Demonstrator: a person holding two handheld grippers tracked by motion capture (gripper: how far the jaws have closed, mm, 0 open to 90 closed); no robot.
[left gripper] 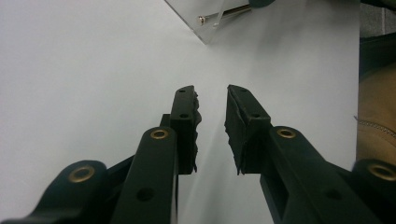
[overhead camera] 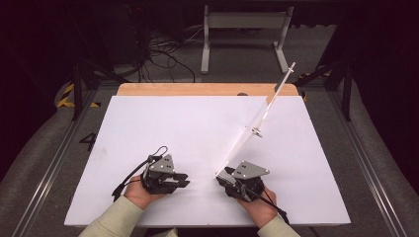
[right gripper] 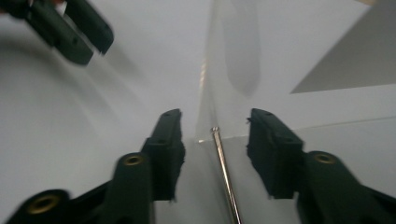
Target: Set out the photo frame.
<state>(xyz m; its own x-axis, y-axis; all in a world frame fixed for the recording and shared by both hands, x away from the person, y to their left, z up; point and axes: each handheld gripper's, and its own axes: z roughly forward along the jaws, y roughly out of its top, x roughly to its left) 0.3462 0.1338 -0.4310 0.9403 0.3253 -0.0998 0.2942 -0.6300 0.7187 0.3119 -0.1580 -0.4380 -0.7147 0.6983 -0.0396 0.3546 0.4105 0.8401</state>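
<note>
A long clear acrylic panel (overhead camera: 257, 121) rises at a slant from the near right of the white board (overhead camera: 148, 123) toward the far right, with a small metal bolt (overhead camera: 256, 132) through its middle. My right gripper (overhead camera: 221, 176) sits at the panel's near end. In the right gripper view its jaws (right gripper: 215, 119) stand apart, and the panel's edge (right gripper: 208, 88) and a thin metal rod (right gripper: 225, 172) lie between the pads without touching them. My left gripper (overhead camera: 185, 181) rests at the near left, open (left gripper: 212, 95), with nothing between its jaws. The panel's corner (left gripper: 196, 21) and a screw (left gripper: 219, 15) lie ahead of it.
The board lies on a wooden table whose bare strip (overhead camera: 197, 89) shows along the back. A white metal frame (overhead camera: 244, 22) and loose cables (overhead camera: 165, 54) stand on the floor behind. The left gripper (right gripper: 70, 32) shows at the upper left of the right gripper view.
</note>
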